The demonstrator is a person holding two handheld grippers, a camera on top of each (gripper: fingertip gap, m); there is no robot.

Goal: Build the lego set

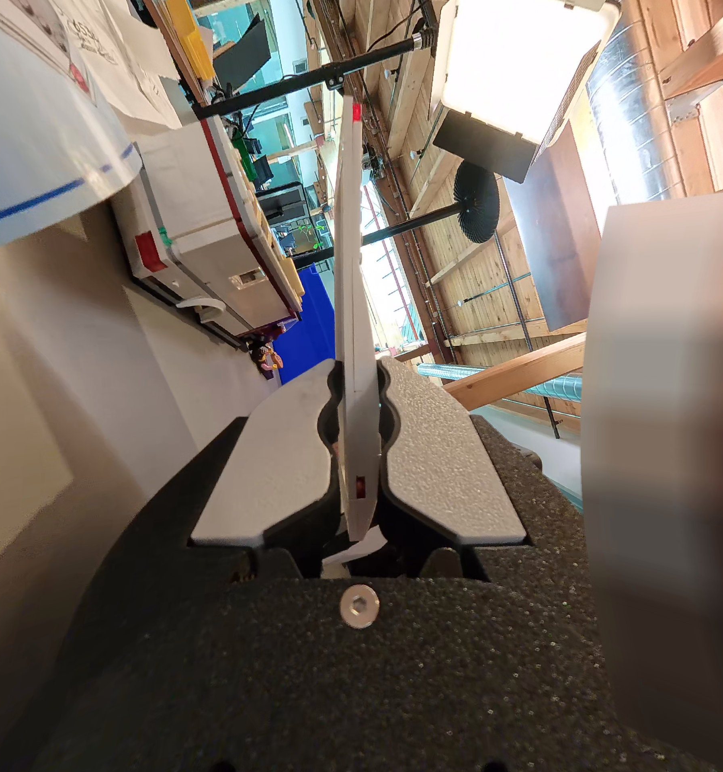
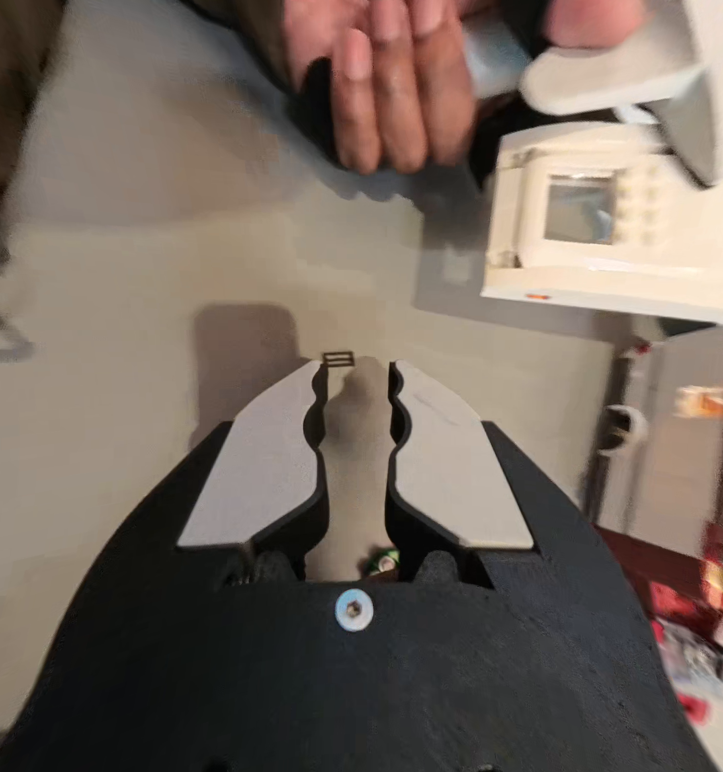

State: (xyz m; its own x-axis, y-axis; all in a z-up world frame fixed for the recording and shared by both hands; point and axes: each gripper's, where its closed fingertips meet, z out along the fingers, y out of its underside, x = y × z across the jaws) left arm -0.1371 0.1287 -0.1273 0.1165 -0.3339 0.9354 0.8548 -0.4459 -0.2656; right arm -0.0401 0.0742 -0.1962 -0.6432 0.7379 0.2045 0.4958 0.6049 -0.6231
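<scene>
Between left gripper (image 1: pixel 357 369) pads: white panel (image 1: pixel 351 259).

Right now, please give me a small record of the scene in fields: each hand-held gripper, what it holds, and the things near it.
left hand-held gripper: shut on a flat white panel, pads on both faces
right hand-held gripper: open, nothing held
nearest right: small dark grille piece on beige table
beyond: white brick-built model, a hand

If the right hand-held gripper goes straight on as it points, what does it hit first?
The right hand-held gripper, open and bare, would likely meet the small dark slotted piece lying on the beige table just past its left fingertip; depth is unclear.
</scene>
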